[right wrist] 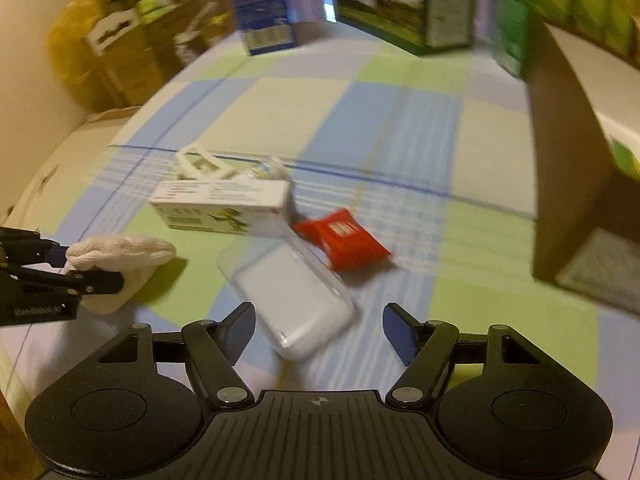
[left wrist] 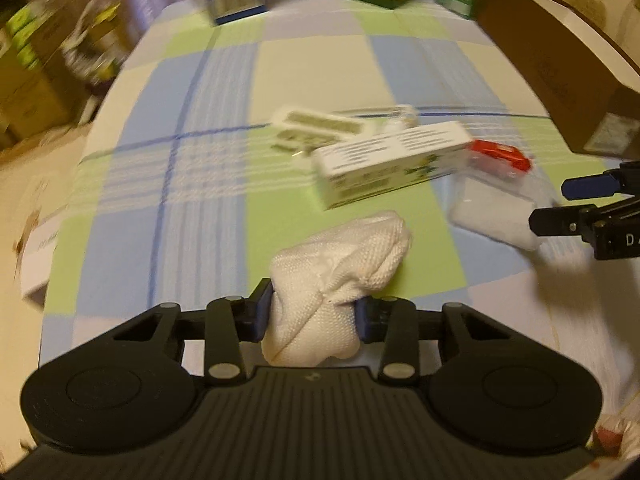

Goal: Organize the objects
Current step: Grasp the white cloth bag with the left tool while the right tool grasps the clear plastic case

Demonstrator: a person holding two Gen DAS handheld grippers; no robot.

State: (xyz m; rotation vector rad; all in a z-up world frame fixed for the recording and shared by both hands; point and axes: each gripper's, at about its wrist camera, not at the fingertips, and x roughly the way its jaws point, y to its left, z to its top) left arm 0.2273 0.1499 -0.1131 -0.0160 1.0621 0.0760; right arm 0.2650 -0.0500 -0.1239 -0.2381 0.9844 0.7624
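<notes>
the left claw (left wrist: 310,312) is clenched on a bunched white cloth (left wrist: 340,256), lifted off the checked tabletop (left wrist: 208,184) for moving. the right claw (right wrist: 319,330) is spread wide, a clear plastic case (right wrist: 292,296) just ahead between its fingers, probably next.

Soft white knitted cloth bundle (left wrist: 340,276), coarse open weave, matt, pinched between matt black plastic fingers with blue pads on the left gripper (left wrist: 314,312). Checked tablecloth (left wrist: 208,128) of woven fabric, matt. Printed white carton (left wrist: 392,160), smooth card. Red packet (right wrist: 344,240), glossy, probably foil or plastic film. Clear plastic case (right wrist: 296,300), smooth, shiny. Brown box (left wrist: 560,72) at the right edge, plain matt cardboard. Small metal pins on the right gripper (right wrist: 318,332)
</notes>
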